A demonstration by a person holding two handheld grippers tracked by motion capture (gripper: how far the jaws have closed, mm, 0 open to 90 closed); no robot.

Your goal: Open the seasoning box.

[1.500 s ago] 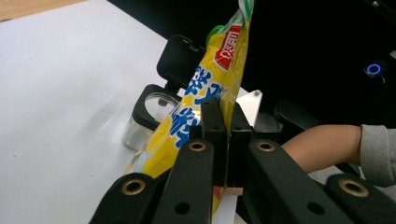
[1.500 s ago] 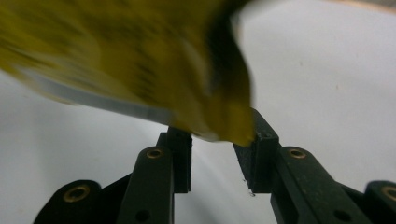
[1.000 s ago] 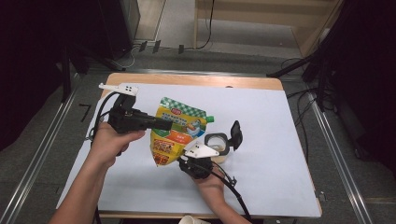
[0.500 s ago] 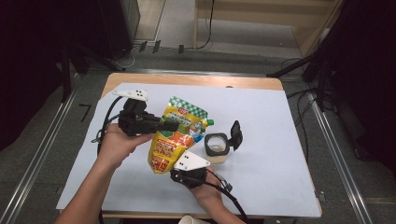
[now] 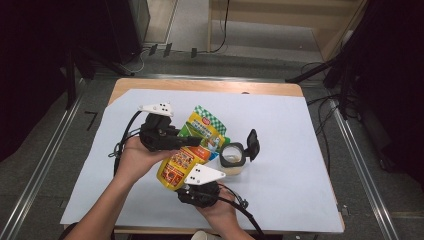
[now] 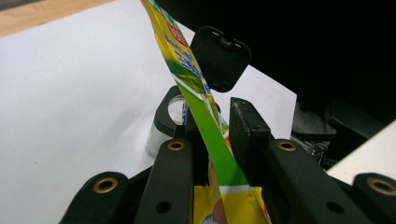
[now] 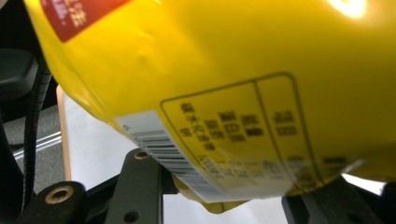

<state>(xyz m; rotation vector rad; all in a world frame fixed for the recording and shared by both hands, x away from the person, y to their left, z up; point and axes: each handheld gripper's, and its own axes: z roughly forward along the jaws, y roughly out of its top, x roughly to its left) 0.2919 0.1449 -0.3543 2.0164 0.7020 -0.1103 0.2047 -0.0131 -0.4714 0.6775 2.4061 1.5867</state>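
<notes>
A yellow and green snack pouch (image 5: 192,150) hangs tilted above the table between my two grippers. My left gripper (image 5: 187,141) comes in from the left. Its jaws have just been opening a little, but the pads still touch the pouch's thin green edge (image 6: 212,140) on both sides. My right gripper (image 5: 192,181) sits below the pouch's lower end. Its jaws have just been opening and stand wide, with the pouch's bulging yellow bottom (image 7: 243,93) over and between them and hiding the pads. A small clear jar (image 5: 232,157) with an open black flip lid (image 5: 252,144) stands just right of the pouch.
A white sheet (image 5: 300,150) covers the wooden table (image 5: 210,86). Cables trail from both grippers toward the front edge. Metal rails (image 5: 45,165) run along both sides of the table, and the floor lies beyond.
The left hand has carried the pouch toward the person and tipped it more upright. The right gripper has drawn back from the jar and now sits under the pouch's bottom.
</notes>
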